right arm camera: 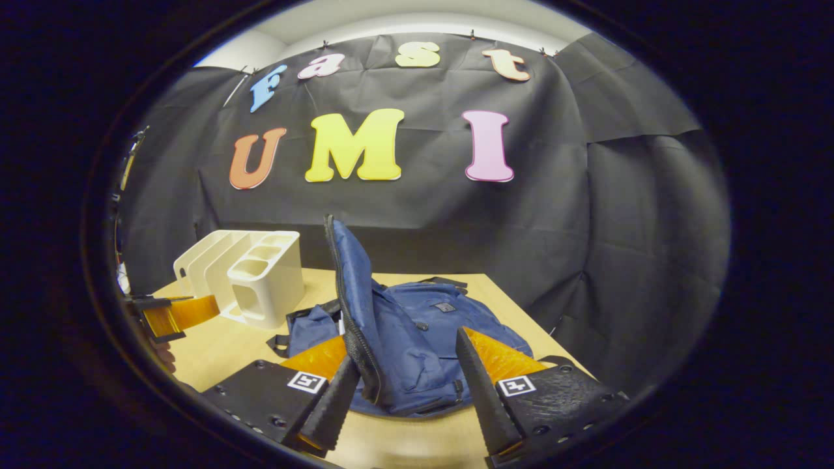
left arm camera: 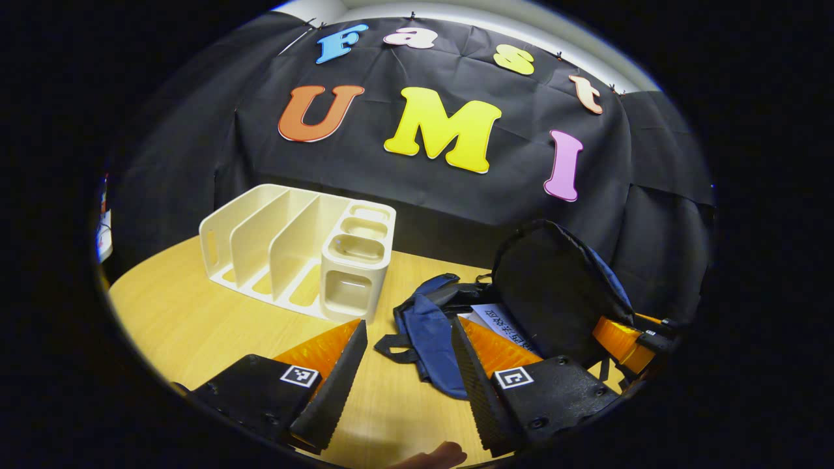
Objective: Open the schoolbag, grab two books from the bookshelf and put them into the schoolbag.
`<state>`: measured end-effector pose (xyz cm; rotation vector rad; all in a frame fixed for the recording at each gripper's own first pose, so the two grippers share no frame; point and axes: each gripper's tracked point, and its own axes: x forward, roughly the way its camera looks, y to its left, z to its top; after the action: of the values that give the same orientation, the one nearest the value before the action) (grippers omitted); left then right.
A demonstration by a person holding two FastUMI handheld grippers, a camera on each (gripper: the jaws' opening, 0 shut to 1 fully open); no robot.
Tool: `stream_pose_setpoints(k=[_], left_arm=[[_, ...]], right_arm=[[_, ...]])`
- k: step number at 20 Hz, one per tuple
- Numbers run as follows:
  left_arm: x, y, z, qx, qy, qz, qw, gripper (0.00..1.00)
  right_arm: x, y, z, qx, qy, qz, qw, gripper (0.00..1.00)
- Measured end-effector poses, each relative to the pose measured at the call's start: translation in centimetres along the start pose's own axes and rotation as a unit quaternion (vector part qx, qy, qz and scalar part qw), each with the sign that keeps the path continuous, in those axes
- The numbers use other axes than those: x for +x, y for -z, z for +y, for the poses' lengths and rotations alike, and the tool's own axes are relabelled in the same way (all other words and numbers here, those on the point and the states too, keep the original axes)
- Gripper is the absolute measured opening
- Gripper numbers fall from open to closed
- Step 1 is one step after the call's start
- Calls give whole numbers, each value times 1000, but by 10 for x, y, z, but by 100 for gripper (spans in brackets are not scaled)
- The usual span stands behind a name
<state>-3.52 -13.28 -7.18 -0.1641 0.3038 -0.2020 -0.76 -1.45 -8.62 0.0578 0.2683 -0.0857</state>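
The cream bookshelf (left arm camera: 296, 251) stands on the wooden table, and the slots facing me hold nothing. The navy schoolbag (left arm camera: 427, 326) lies to its right with its dark flap (left arm camera: 554, 293) raised. A white printed book cover (left arm camera: 503, 322) shows inside the opening. My left gripper (left arm camera: 407, 326) hovers open over the table in front of the bag, with nothing between its fingers. In the right gripper view, my right gripper (right arm camera: 405, 345) is open over the bag (right arm camera: 423, 339). The upright flap's zip edge (right arm camera: 352, 293) leans by its left finger. The bookshelf (right arm camera: 251, 277) is at the left.
The table (left arm camera: 195, 326) ends at the black cloth wall behind the shelf and bag. The right gripper (left arm camera: 635, 339) shows behind the raised flap. The left gripper (right arm camera: 172, 316) sits near the shelf. A fingertip (left arm camera: 436, 456) pokes in at the bottom edge.
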Motion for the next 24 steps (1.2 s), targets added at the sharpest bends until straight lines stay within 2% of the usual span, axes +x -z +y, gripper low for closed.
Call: stream_pose_setpoints(k=[2, 3, 5, 6, 7, 8, 9, 11, 12, 13, 14, 16, 18, 19, 20, 22, 24], left_arm=[[-14, -18, 19, 24, -20, -14, 999, 83], [-19, -22, 24, 36, -26, -20, 999, 83], [-31, -33, 28, 58, -28, -31, 997, 83], [-39, -39, 30, 70, -28, -39, 996, 83], [-45, -44, 33, 79, -29, -46, 995, 82], [-52, -51, 36, 91, -29, -56, 994, 82], [-59, -57, 36, 103, -28, -69, 992, 82], [-75, -69, 42, 116, -30, -89, 989, 82], [-82, -74, 43, 118, -27, -99, 988, 82], [-85, -78, 44, 119, -24, -109, 987, 82], [-89, -82, 47, 117, -24, -117, 986, 82], [-98, -88, 53, 114, -20, -124, 986, 82], [-103, -94, 68, 115, -29, -128, 985, 82], [-110, -103, 77, 111, -36, -136, 984, 83], [-116, -102, 80, 105, -37, -140, 984, 83], [-118, -98, 84, 87, -29, -135, 987, 83], [-119, -99, 91, 66, -18, -126, 990, 83]], right_arm=[[-2, 1, 1, -1, 2, 1, 1000, 91], [-4, 1, 1, 0, 3, 1, 1000, 86], [-11, -3, 5, -3, 4, -6, 1000, 99], [-15, -6, 4, -6, 7, -14, 1000, 94], [-19, -10, 4, -9, 10, -22, 1000, 96], [-24, -13, 5, -14, 8, -30, 999, 93], [-28, -16, 5, -14, 9, -36, 999, 99], [-35, -18, 3, -3, 15, -42, 999, 98], [-36, -17, 7, 5, 14, -42, 999, 99], [-38, -18, 11, 13, 9, -43, 999, 93], [-41, -21, 16, 19, 2, -41, 999, 92], [-50, -31, 20, 32, -2, -56, 998, 99], [-66, -48, 23, 33, 2, -87, 996, 96], [-73, -54, 25, 32, 5, -100, 994, 94], [-79, -58, 26, 27, 9, -107, 994, 98], [-92, -62, 24, 20, 20, -111, 993, 93], [-105, -65, 27, 13, 20, -115, 993, 95]])
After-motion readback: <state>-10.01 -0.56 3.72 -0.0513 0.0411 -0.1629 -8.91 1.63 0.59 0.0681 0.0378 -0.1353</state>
